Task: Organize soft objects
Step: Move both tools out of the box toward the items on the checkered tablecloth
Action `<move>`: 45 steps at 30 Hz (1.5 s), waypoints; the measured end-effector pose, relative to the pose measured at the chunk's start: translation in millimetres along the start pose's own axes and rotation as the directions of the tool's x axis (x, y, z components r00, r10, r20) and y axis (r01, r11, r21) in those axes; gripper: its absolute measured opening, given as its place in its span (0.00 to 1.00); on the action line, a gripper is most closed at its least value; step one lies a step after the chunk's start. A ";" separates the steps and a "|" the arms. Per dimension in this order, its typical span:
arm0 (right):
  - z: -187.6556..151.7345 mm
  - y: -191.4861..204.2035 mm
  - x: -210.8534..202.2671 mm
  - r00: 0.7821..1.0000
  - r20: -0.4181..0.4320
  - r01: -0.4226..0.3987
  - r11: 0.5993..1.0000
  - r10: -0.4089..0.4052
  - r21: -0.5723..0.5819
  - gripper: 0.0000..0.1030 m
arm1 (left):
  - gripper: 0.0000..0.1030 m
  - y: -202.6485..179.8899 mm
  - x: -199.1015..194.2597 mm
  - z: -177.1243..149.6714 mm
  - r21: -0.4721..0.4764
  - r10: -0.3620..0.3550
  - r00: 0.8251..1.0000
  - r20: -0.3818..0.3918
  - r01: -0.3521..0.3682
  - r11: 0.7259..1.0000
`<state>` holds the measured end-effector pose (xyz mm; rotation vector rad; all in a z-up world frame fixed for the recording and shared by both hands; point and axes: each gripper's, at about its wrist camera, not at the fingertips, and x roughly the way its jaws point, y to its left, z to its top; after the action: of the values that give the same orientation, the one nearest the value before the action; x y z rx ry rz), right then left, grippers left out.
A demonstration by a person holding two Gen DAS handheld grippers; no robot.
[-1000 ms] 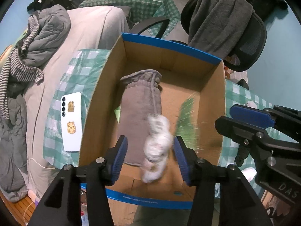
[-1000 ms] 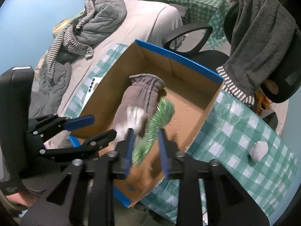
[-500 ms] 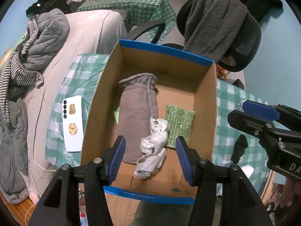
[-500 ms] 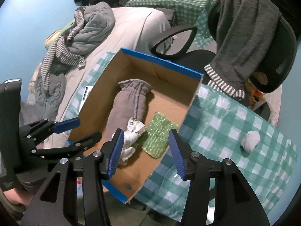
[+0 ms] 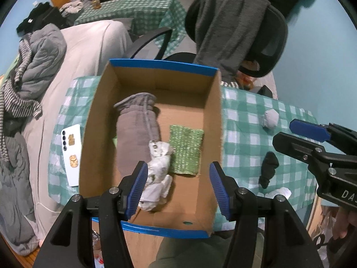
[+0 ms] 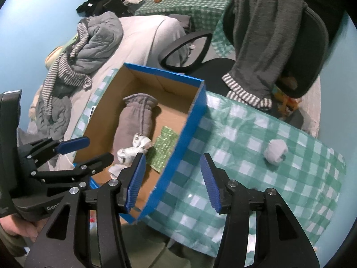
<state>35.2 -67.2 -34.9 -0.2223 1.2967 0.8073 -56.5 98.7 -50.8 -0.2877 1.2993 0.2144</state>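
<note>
cardboard box (image 5: 151, 201) on the checked counter (image 5: 243, 138) holds a grey rolled cloth (image 5: 138, 134), a white crumpled cloth (image 5: 158, 174) and a green sparkly cloth (image 5: 186, 149). left gripper (image 5: 178, 188) hovers over the box's near end, jaws wide apart, holding nothing. right gripper (image 6: 173, 177) hovers above the box's right wall, jaws wide, also empty. loose on the counter: grey sock ball (image 6: 276, 150), black sock (image 5: 268, 169). judgement: between picks; next move calls for the right gripper to swing right and descend on one of these.
</note>
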 end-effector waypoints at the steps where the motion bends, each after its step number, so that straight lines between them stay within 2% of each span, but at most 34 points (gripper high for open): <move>1: -2.9 -4.5 -2.4 1.000 0.003 0.007 1.000 -0.007 0.005 0.55 | 0.58 -4.1 -0.2 -0.5 0.009 -0.003 1.000 0.000 0.003 1.000; 11: -36.3 -55.9 -15.6 0.999 -0.015 0.052 0.994 -0.050 0.093 0.56 | 0.61 -50.8 7.4 -6.0 0.107 -0.021 0.999 -0.034 0.025 0.994; 22: -80.5 -102.9 -27.6 0.997 -0.047 0.074 0.987 -0.067 0.146 0.56 | 0.61 -107.1 23.3 -14.8 0.226 -0.028 0.996 -0.088 0.048 0.973; 36: -125.0 -129.4 -16.9 0.995 -0.089 0.046 0.994 -0.037 0.096 0.56 | 0.61 -143.7 54.8 -40.9 0.250 -0.015 0.985 -0.170 0.058 0.966; 45: -152.0 -136.8 10.5 0.989 -0.147 0.029 1.000 -0.027 0.010 0.56 | 0.64 -150.9 87.3 -66.6 0.211 -0.035 0.972 -0.233 0.086 0.974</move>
<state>6.8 -247.4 -127.8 -0.2938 1.4331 0.7701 -47.4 -66.2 -137.7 -0.1652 1.5254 -0.0172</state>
